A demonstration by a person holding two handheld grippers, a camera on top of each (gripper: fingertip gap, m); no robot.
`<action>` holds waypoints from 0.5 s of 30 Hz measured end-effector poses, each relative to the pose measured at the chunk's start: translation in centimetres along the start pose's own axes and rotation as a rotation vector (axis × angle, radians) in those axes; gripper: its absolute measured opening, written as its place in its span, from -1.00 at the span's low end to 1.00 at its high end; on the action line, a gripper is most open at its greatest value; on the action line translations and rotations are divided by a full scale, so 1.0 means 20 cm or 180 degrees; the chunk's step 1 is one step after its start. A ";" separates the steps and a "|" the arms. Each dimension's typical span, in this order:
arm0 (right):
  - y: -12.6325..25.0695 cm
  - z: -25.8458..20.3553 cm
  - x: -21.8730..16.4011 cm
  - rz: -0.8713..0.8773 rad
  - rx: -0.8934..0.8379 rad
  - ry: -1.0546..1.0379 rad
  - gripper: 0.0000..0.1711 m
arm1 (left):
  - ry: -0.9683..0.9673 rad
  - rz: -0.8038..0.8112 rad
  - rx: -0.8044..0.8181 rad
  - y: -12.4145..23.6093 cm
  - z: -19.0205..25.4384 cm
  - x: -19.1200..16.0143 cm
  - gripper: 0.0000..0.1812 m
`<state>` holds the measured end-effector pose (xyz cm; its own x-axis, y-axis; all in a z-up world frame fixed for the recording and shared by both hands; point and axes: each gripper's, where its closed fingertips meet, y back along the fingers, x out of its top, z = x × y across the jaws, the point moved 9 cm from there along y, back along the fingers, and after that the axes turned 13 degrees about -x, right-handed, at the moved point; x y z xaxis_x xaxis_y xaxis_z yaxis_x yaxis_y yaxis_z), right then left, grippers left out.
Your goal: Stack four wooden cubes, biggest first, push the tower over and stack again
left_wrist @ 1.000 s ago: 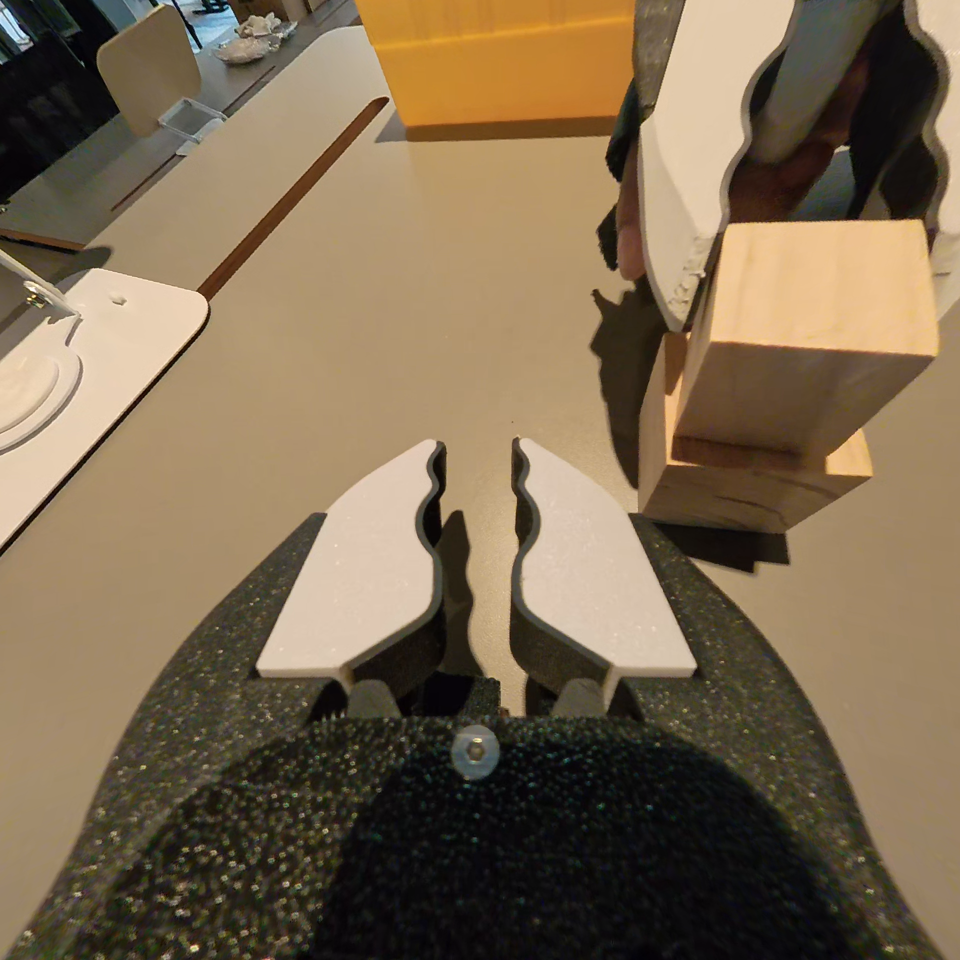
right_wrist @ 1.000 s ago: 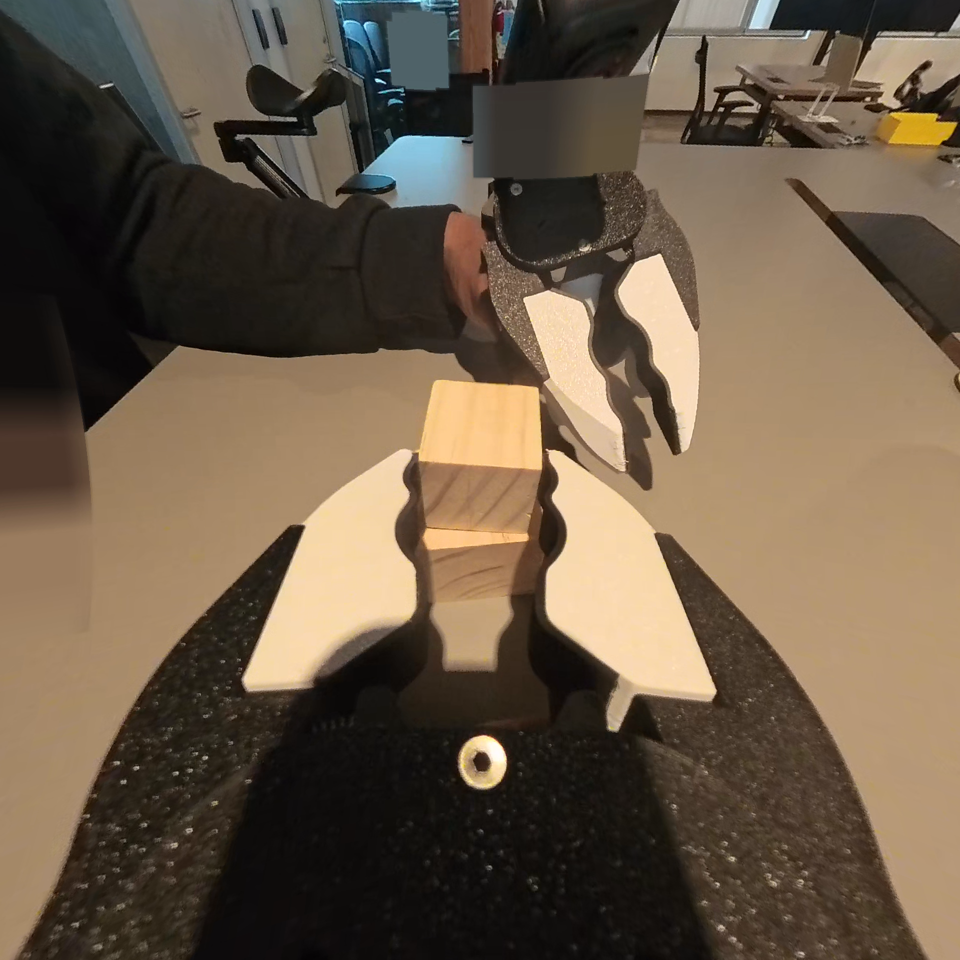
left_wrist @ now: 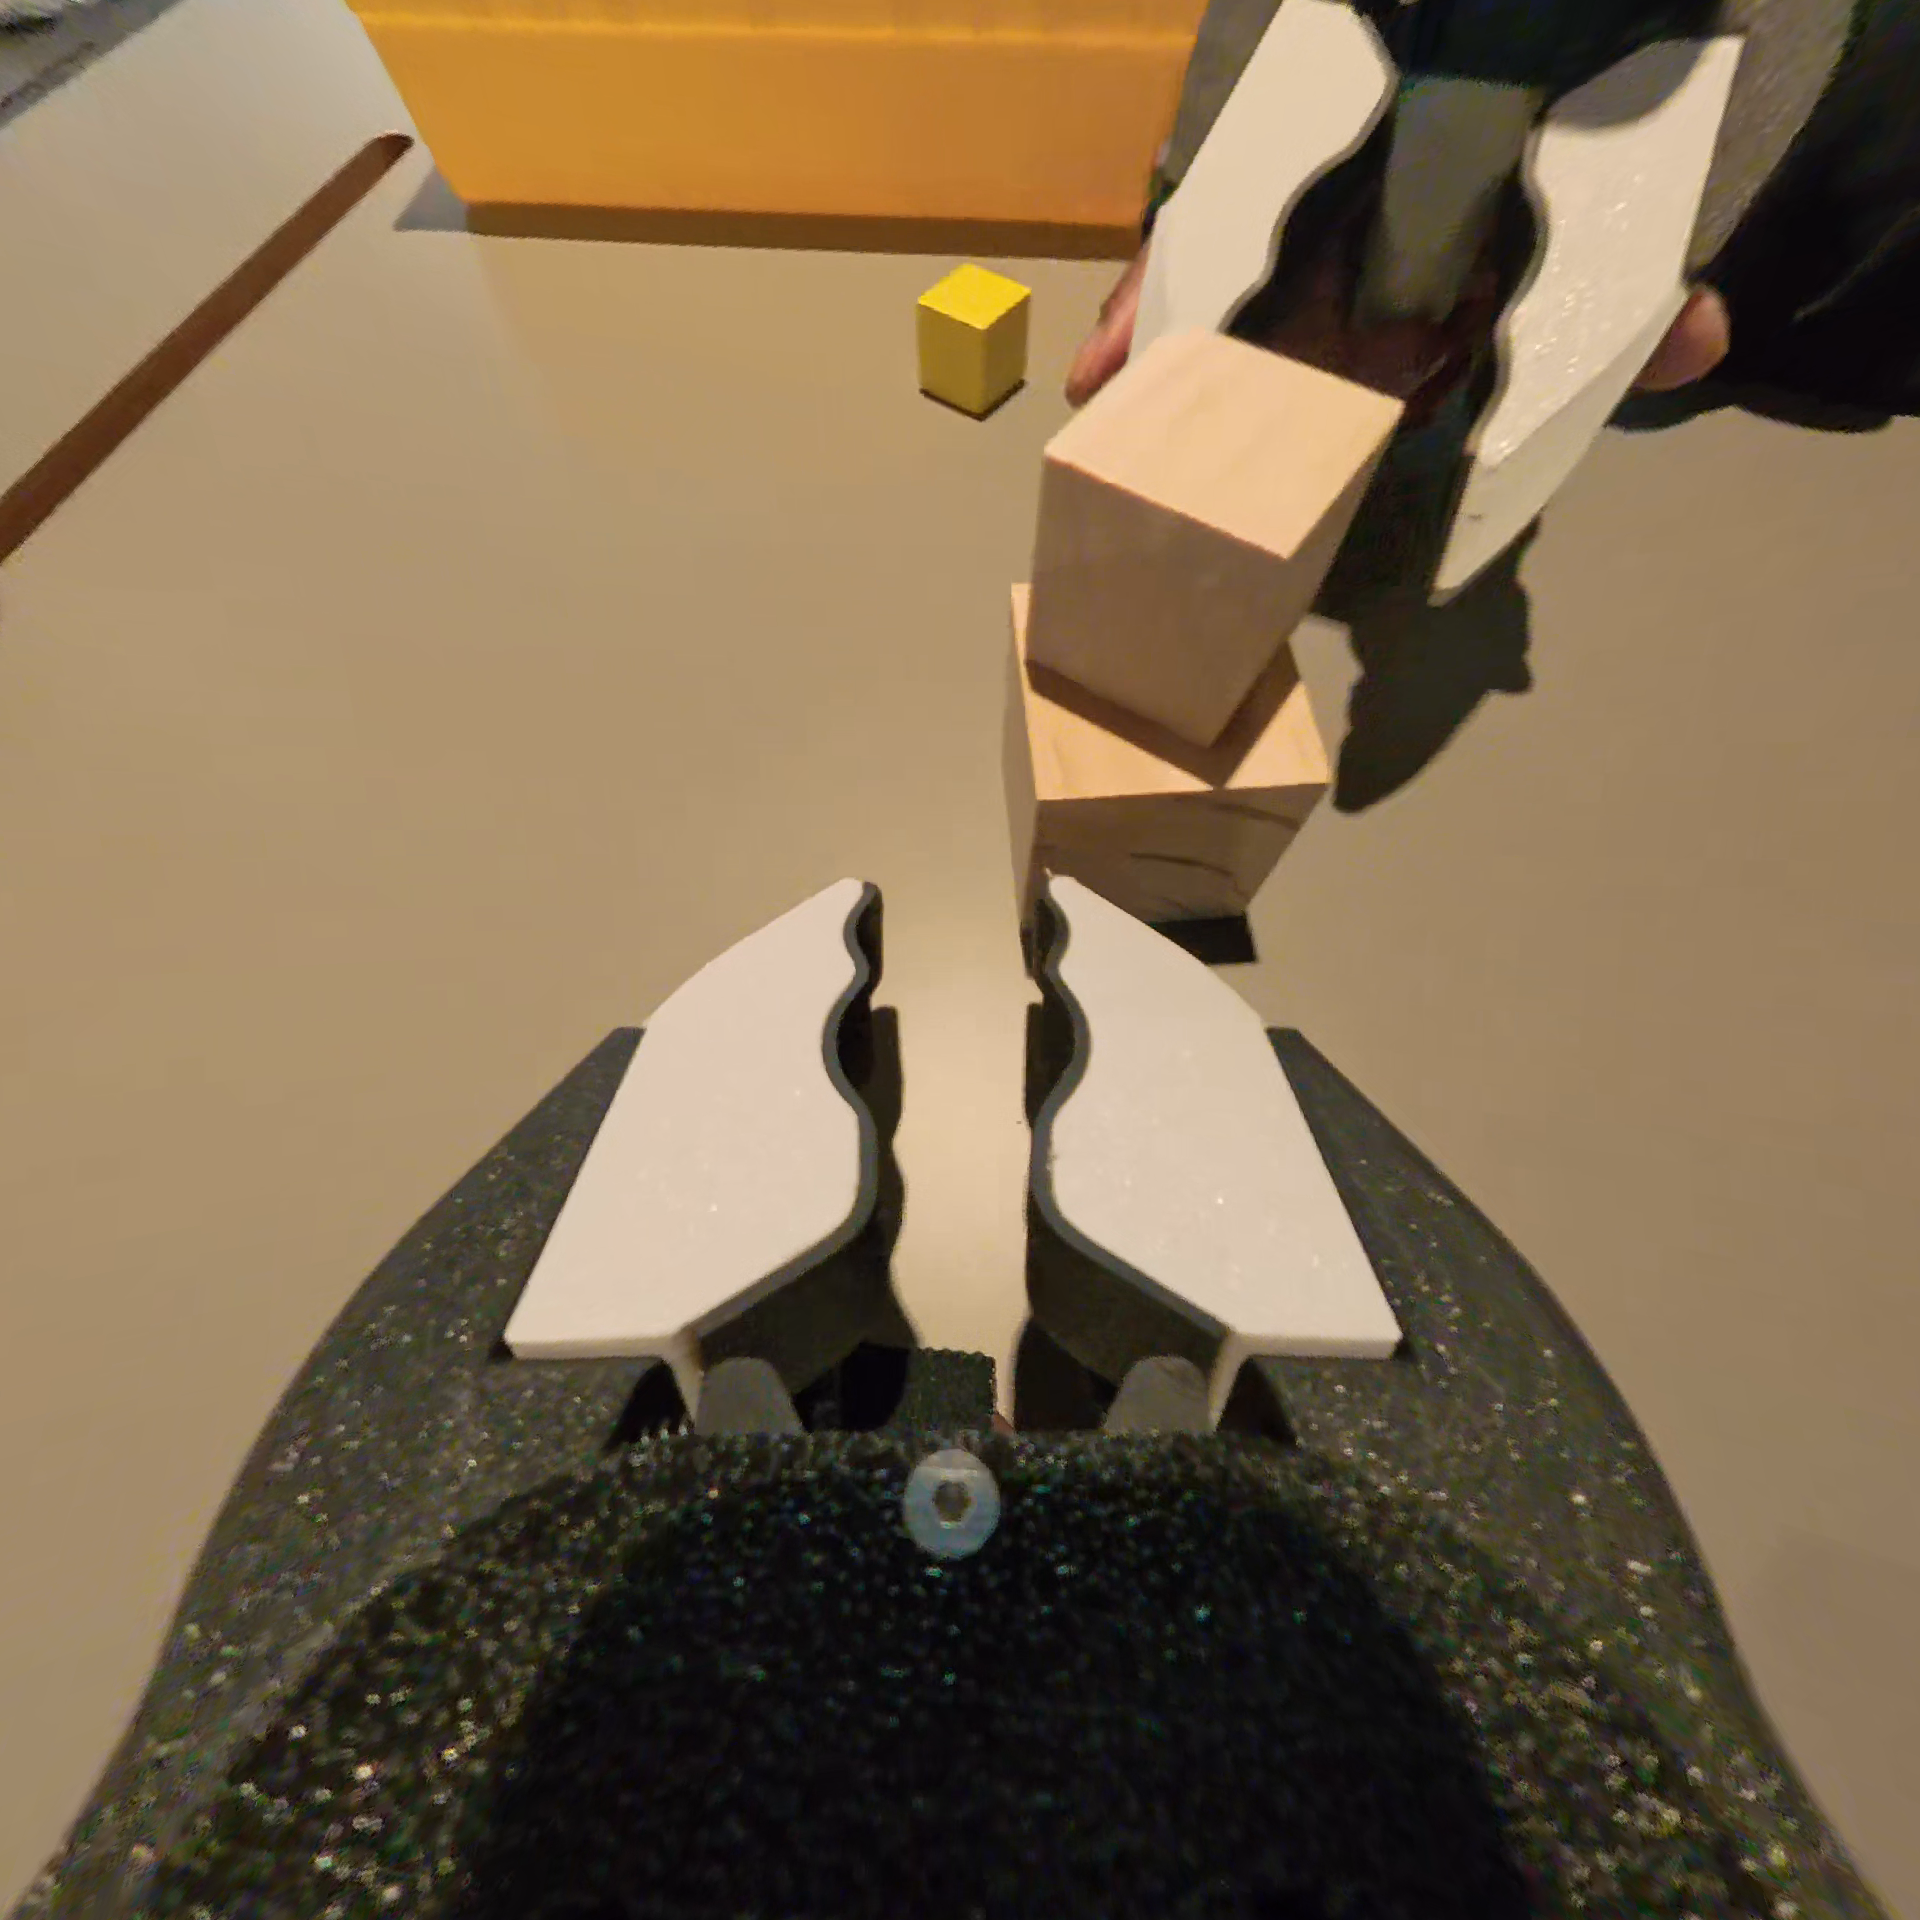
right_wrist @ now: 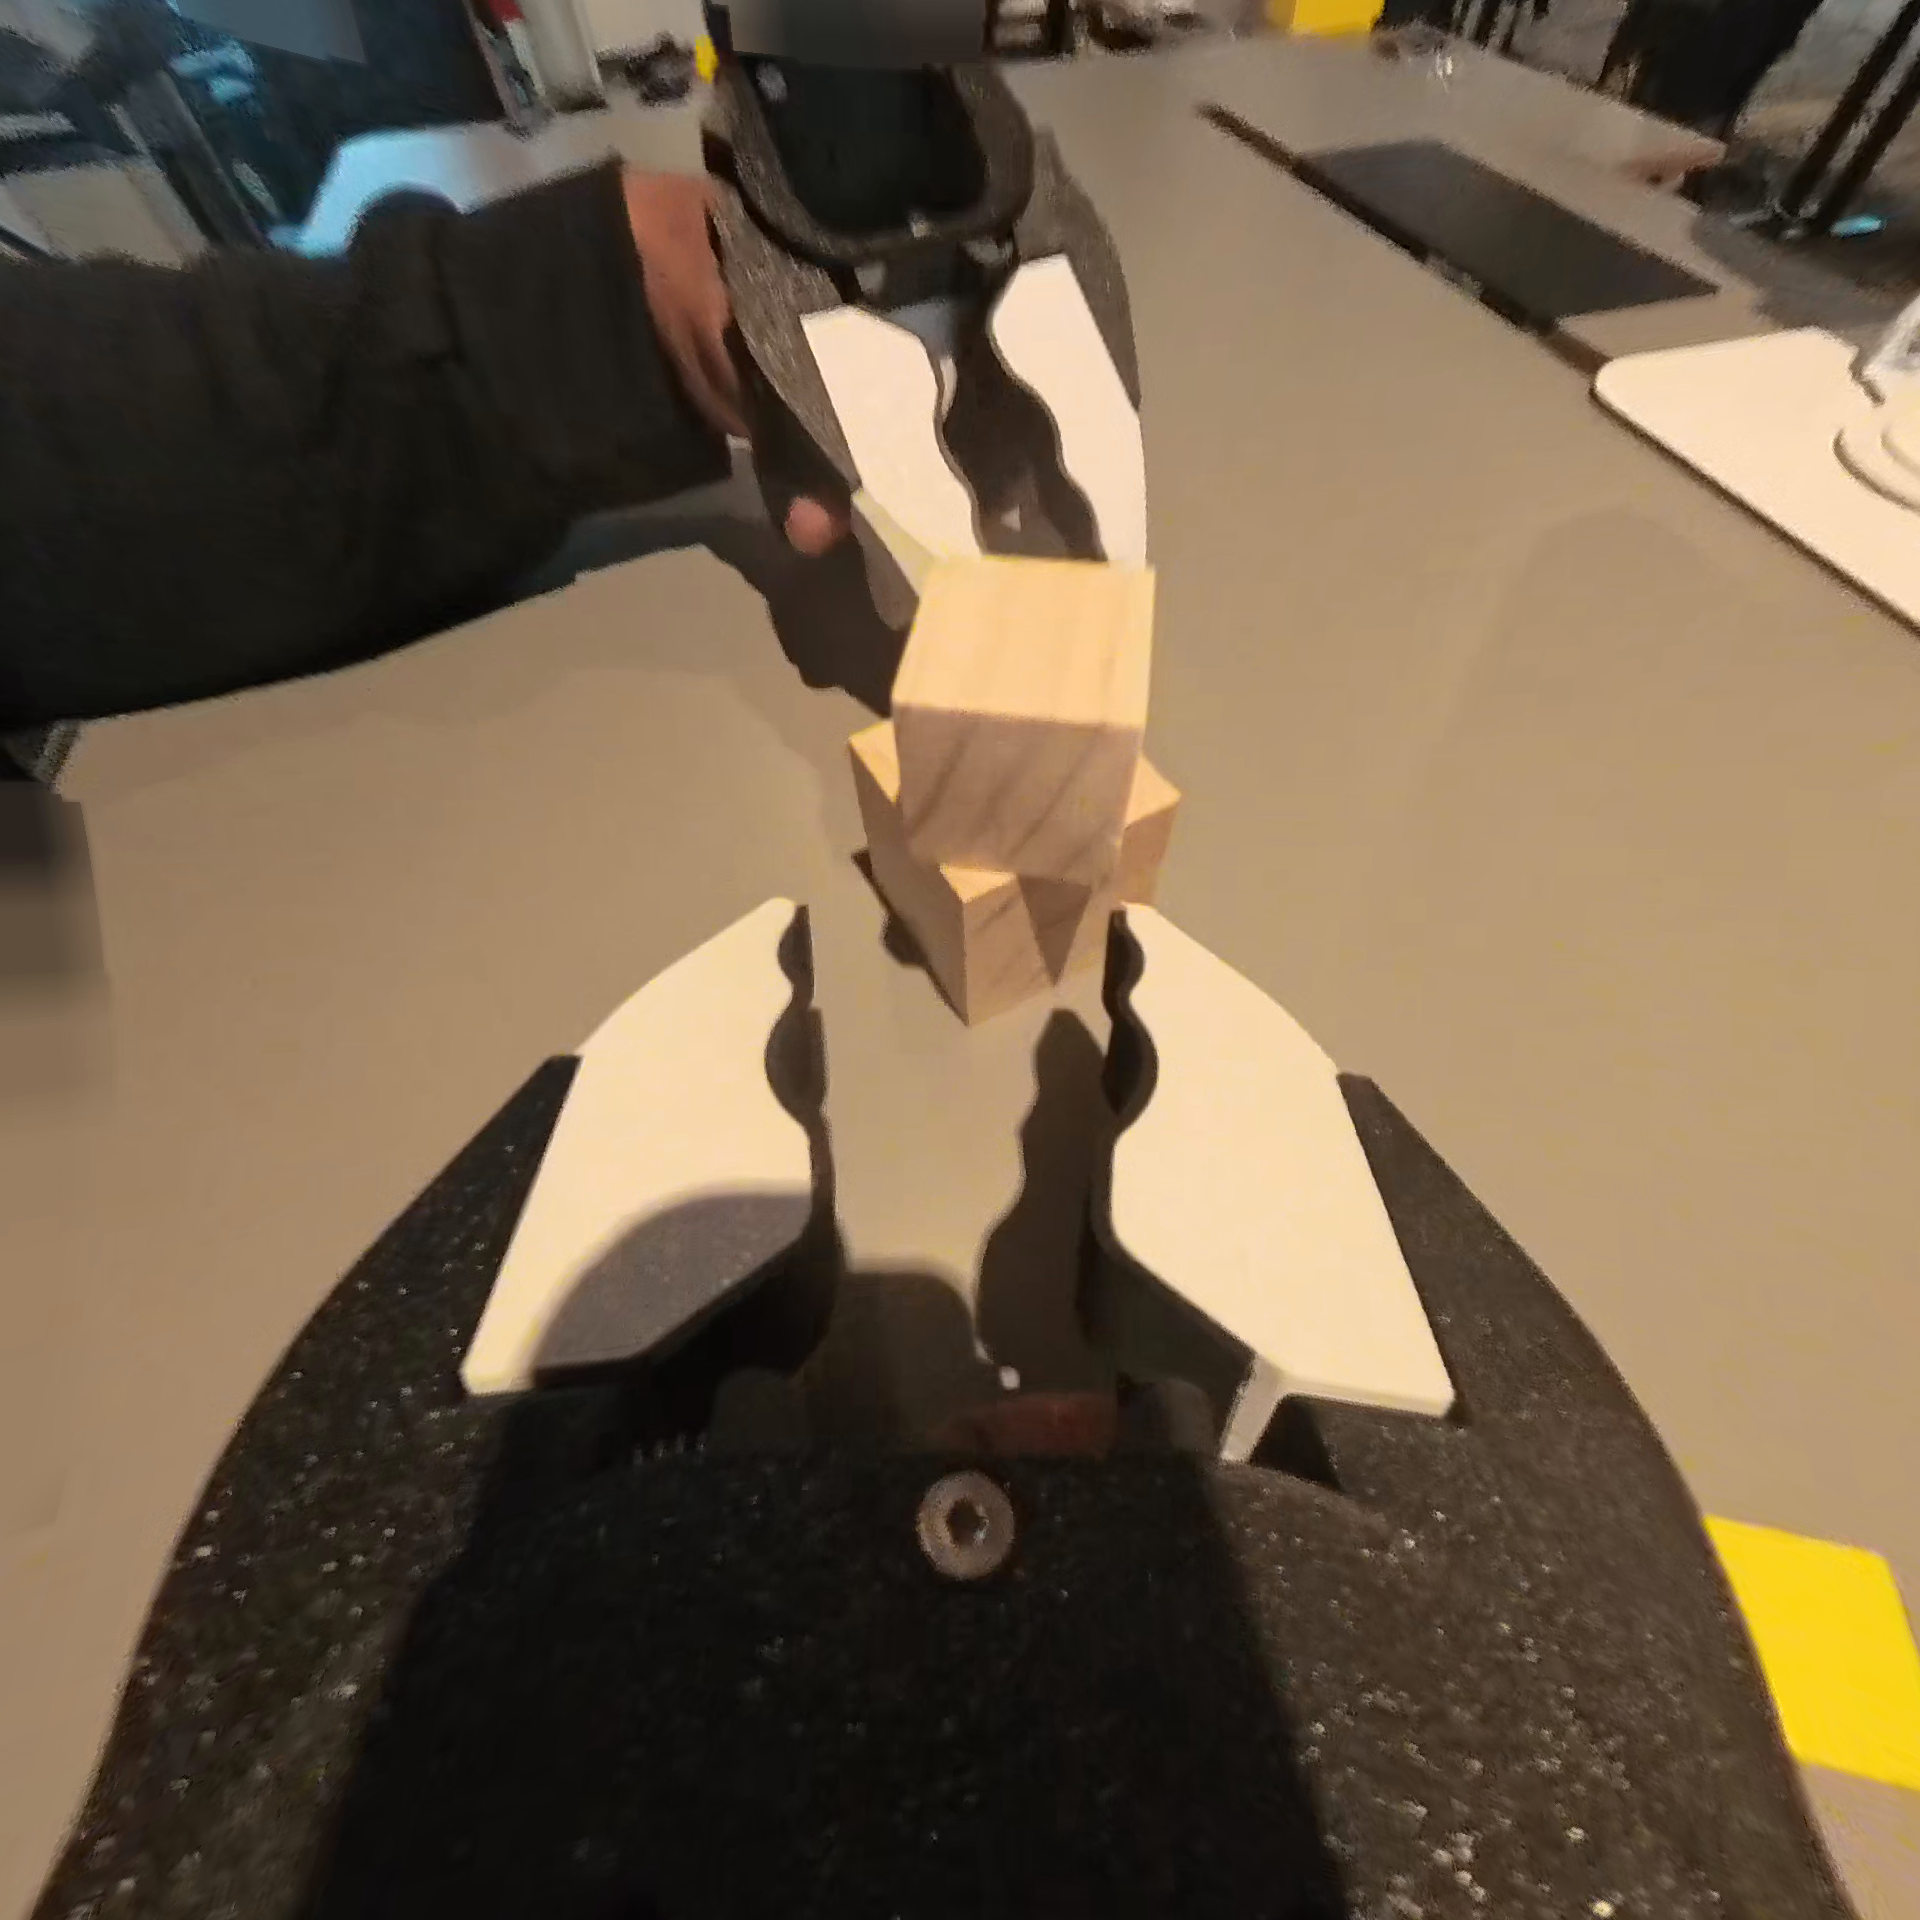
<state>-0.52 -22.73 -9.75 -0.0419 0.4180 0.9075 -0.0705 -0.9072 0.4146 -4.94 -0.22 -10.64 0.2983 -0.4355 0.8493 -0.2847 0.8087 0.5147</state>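
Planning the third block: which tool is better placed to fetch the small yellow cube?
Left, probably. The small yellow cube lies ahead of the left tool, which is empty and slightly open. The right tool faces the two stacked wooden cubes.

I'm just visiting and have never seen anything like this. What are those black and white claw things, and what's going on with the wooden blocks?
They are hand-held tongs, one in each of a person's hands, each carrying a camera that looks along its two white fingers. One picture comes from the left tongs, the other from the right tongs. On the grey table two wooden cubes are stacked: the upper cube sits twisted on the lower cube. A small yellow cube stands farther off, near an orange box. Both tongs are open and hold nothing.
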 end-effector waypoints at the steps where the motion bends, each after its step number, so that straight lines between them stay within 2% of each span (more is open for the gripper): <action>1: 0.00 -0.01 -0.01 -0.0060 -0.0034 0.0019 -0.37 | -0.0008 -0.0036 -0.0031 -0.01 0.00 0.00 -0.71; 8: -0.06 -0.08 -0.02 -0.0444 -0.0096 0.0350 -0.42 | -0.0003 -0.0236 0.0008 -0.05 0.00 0.00 -0.79; 15: -0.09 -0.17 -0.01 -0.0479 0.0060 0.0483 -0.41 | -0.0003 -0.0302 0.0183 -0.05 -0.01 -0.01 -0.79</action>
<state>-3.86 -20.97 -10.83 -0.1819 0.5497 0.8153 -0.0688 -0.8343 0.5471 -4.46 -0.88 -11.33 0.3257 -0.5094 0.7965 -0.3069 0.7398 0.5987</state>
